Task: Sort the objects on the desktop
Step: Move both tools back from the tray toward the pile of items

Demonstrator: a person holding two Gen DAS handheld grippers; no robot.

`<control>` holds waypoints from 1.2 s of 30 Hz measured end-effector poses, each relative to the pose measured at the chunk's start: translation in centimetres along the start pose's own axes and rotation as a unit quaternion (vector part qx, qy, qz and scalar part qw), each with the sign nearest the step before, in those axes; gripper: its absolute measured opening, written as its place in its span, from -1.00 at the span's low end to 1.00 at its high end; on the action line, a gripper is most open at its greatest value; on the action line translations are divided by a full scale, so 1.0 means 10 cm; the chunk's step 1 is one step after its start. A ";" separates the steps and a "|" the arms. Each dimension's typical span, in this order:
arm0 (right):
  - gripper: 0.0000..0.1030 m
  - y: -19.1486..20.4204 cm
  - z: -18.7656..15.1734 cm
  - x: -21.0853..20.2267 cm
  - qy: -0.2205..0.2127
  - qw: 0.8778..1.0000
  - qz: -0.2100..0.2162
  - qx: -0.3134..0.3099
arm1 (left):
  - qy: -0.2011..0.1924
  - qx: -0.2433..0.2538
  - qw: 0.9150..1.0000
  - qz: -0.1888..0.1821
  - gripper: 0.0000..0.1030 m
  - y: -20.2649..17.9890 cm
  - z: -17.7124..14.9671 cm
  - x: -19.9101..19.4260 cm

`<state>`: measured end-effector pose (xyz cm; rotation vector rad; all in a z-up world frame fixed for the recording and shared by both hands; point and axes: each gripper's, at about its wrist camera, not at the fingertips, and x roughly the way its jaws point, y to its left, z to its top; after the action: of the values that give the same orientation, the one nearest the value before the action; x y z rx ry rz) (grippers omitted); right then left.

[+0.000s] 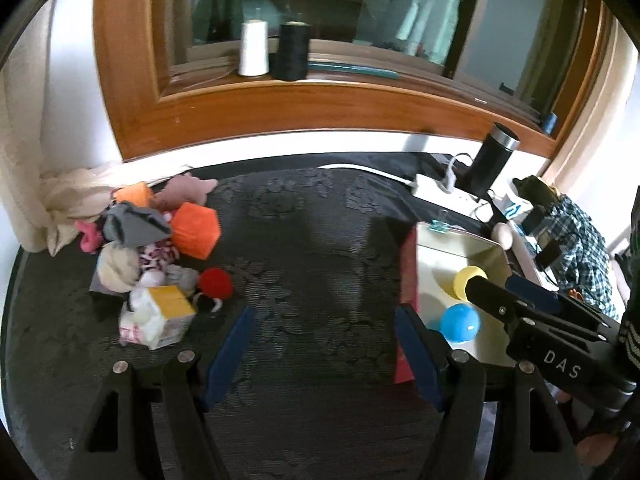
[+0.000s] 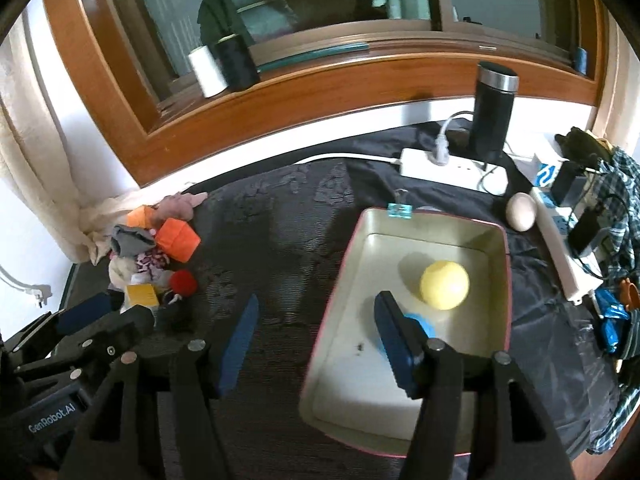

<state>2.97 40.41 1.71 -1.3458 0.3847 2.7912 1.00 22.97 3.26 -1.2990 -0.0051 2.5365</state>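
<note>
Both claws gape wide, empty; only the right wrist view shows the tray [image 2: 505,280] whole, with 2 balls.

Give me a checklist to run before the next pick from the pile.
1. Left gripper open and holding nothing: ok.
2. Right gripper open and holding nothing: ok.
3. Tray has room: ok; only the yellow ball and blue ball lie in it.
4. Red ball reachable: ok; it sits at the pile's near edge with bare cloth in front.
5. Right gripper clear of the tray: cannot tell; one finger overlaps the blue ball in the right wrist view, height unclear.
6. Yellow box free to lift: cannot tell; white cloth lies against it.
</note>
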 end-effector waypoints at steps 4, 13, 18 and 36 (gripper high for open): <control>0.30 0.20 0.01 0.04 0.002 1.000 0.006 -0.008 | -0.002 -0.009 1.000 0.009 0.45 0.19 -0.01 -0.06; 0.31 0.63 -0.01 0.16 0.011 1.000 0.014 -0.025 | -0.004 -0.025 0.999 0.026 0.45 0.62 -0.01 -0.17; 0.31 0.84 -0.03 0.25 0.018 0.999 0.018 -0.032 | 0.000 -0.035 0.999 0.034 0.45 0.87 -0.05 -0.18; 0.31 1.62 -0.12 0.64 0.063 0.995 -0.017 -0.082 | 0.024 -0.108 0.991 0.081 0.45 1.92 -0.18 -0.08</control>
<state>-2.17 23.84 -0.49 -1.5507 0.1359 2.7716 -1.99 4.14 0.24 -1.4967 -0.1773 2.7011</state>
